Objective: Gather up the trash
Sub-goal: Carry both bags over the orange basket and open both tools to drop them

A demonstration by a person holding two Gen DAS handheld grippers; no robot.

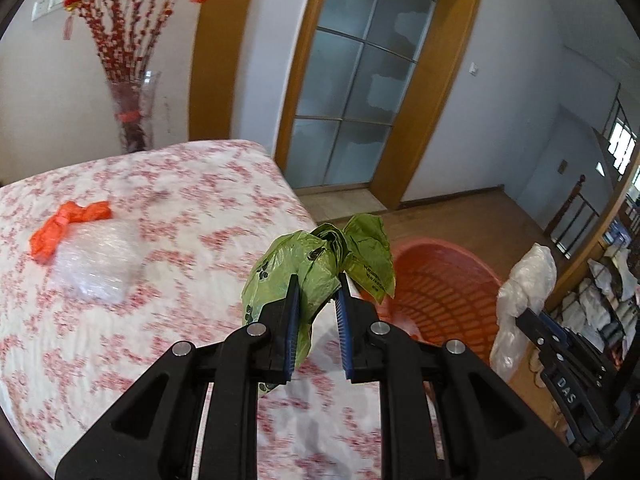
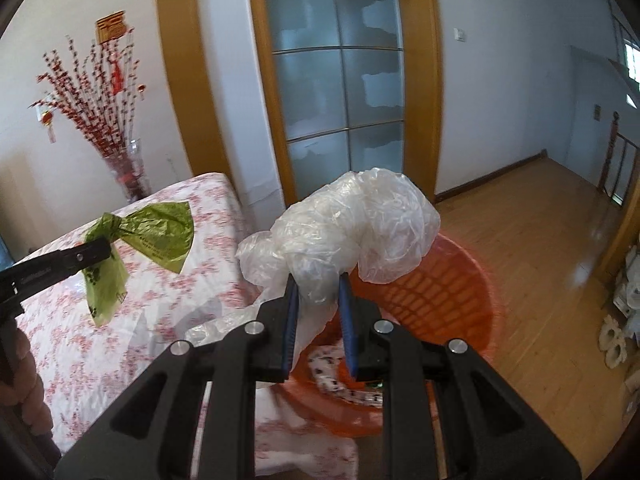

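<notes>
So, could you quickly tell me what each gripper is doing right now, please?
Left gripper: closed on the green plastic bag.
Right gripper: closed on the clear plastic bag.

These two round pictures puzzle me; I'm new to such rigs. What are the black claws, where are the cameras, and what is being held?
A person holds a hand-held gripper in each hand; a fisheye camera on each looks along its fingers. In the left camera's picture, the left gripper is shut on a green bag. In the right camera's picture, the right gripper is shut on a clear bag. Both hang near an orange basket on the floor beside the bed. An orange bag and clear wrap lie on the bed.
</notes>
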